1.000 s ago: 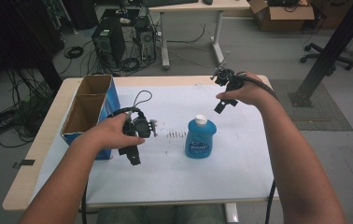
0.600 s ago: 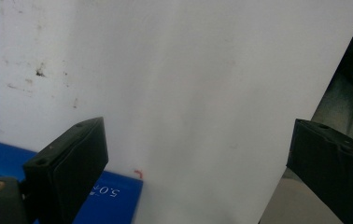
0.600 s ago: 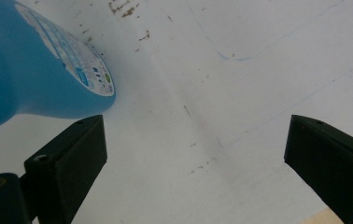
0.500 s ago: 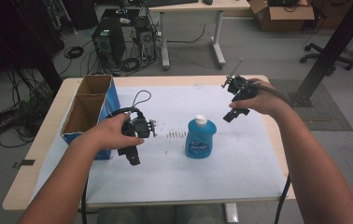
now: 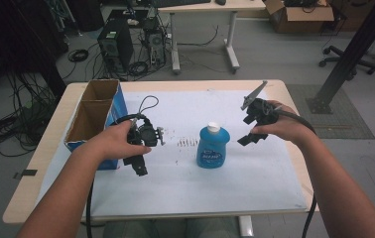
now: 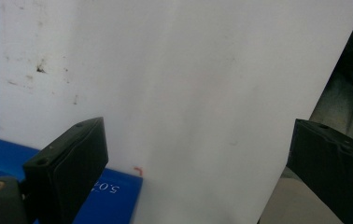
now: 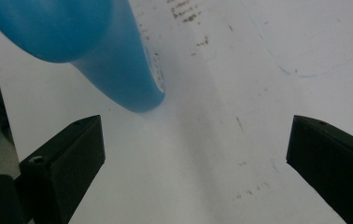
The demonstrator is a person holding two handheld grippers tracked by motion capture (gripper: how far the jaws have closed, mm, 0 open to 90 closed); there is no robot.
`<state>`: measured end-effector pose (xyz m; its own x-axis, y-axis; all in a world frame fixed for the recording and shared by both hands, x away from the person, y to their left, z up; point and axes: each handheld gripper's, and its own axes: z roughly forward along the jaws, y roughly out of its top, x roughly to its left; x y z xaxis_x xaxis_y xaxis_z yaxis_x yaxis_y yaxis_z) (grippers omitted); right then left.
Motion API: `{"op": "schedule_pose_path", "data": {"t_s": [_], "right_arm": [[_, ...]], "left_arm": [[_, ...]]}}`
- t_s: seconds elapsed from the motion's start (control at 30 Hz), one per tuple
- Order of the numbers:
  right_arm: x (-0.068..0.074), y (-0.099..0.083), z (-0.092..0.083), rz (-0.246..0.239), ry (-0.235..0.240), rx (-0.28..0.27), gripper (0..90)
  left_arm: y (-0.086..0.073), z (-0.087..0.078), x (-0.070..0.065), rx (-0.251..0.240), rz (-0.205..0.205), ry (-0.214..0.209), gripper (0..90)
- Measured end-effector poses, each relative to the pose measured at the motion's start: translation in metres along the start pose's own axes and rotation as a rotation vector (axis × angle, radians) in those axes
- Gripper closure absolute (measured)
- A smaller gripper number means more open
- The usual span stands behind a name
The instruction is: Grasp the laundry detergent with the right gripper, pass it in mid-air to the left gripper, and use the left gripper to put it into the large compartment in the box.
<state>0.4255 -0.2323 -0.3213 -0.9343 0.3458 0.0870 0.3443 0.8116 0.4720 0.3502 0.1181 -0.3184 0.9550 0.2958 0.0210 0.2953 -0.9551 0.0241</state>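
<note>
Bottle (image 5: 213, 147) of blue liquid, white-capped, stands upright on the white surface (image 5: 185, 188), between the two grippers; in the high view the right gripper (image 5: 249, 139) hovers just to the bottle's right, above the surface, while the left gripper (image 5: 141, 168) sits low, farther off on the other side, close to an open cardboard box (image 5: 93, 116); jaw spread is hard to judge from up there. Left gripper view: jaws wide apart, empty, bare white surface ahead, a blue box edge (image 6: 114, 193) at lower left. Right gripper view: jaws wide, nothing held, bottle (image 7: 114, 60) ahead and left; judging the aim a grasp, swing left to centre the body between the jaws before closing.
</note>
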Motion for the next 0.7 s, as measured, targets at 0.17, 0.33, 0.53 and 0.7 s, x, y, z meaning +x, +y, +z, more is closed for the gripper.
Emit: {"op": "schedule_pose_path", "data": {"t_s": [0.17, 0.33, 0.53, 0.7], "right_arm": [[0.010, -0.007, 0.008, -0.012, 0.011, -0.042, 4.3], [0.017, -0.013, 0.017, -0.033, 0.002, -0.087, 4.1], [0.017, -0.025, 0.026, -0.005, 0.009, -0.194, 3.8], [0.019, -0.032, 0.032, -0.009, 0.025, -0.235, 3.7]], "left_arm": [[-0.003, 0.002, 0.002, 0.002, 0.002, -0.002, 5.5], [-0.006, 0.002, 0.002, -0.006, -0.014, -0.004, 5.5], [-0.008, 0.003, 0.001, -0.013, -0.013, -0.005, 5.4], [-0.010, 0.003, 0.002, -0.012, -0.011, -0.004, 5.5]]}}
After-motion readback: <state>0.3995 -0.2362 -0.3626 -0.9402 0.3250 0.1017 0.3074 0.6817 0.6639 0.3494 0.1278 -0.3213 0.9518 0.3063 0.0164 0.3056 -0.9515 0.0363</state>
